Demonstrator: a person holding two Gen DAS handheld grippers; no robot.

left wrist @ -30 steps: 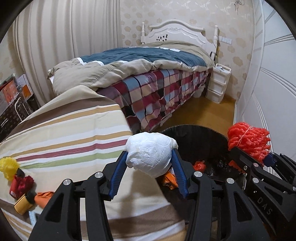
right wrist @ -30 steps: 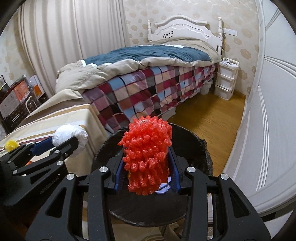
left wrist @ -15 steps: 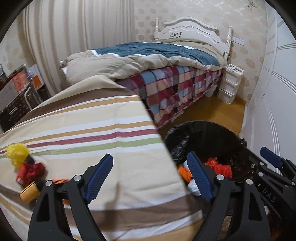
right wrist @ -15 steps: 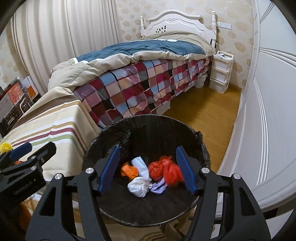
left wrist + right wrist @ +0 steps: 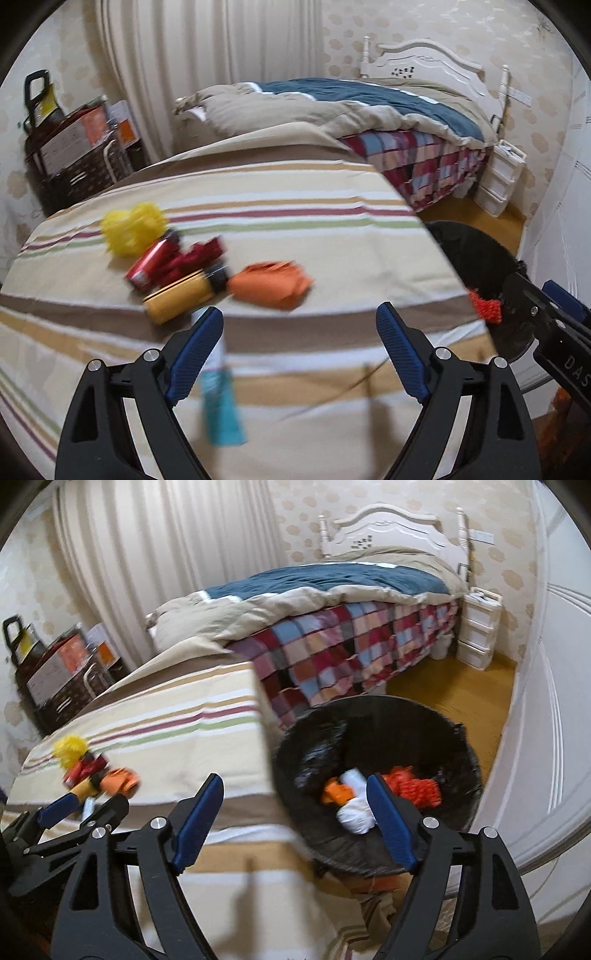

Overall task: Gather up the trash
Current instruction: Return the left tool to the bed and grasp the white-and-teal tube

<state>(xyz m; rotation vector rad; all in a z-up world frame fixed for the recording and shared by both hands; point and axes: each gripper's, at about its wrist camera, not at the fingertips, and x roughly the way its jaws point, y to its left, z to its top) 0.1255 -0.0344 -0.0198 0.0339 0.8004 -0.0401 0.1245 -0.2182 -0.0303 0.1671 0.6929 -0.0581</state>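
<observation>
My left gripper is open and empty above the striped tablecloth. Ahead of it lie a crumpled orange paper, a yellow bottle, a red can, a red wrapper and a yellow puff. A teal tube lies under its left finger. My right gripper hangs over the table edge beside the black bin; its jaws are opening with nothing between them. In the bin lie a white wad, a red mesh ball and an orange scrap.
A bed with a checked cover stands behind the table and bin. White plastic drawers sit by the headboard. A white wardrobe door runs along the right. Boxes and a rack fill the far left corner.
Both grippers opened; the white wad and the red mesh ball dropped into the bin. My left gripper then swung left over the table, and the right view shifted left as well.
</observation>
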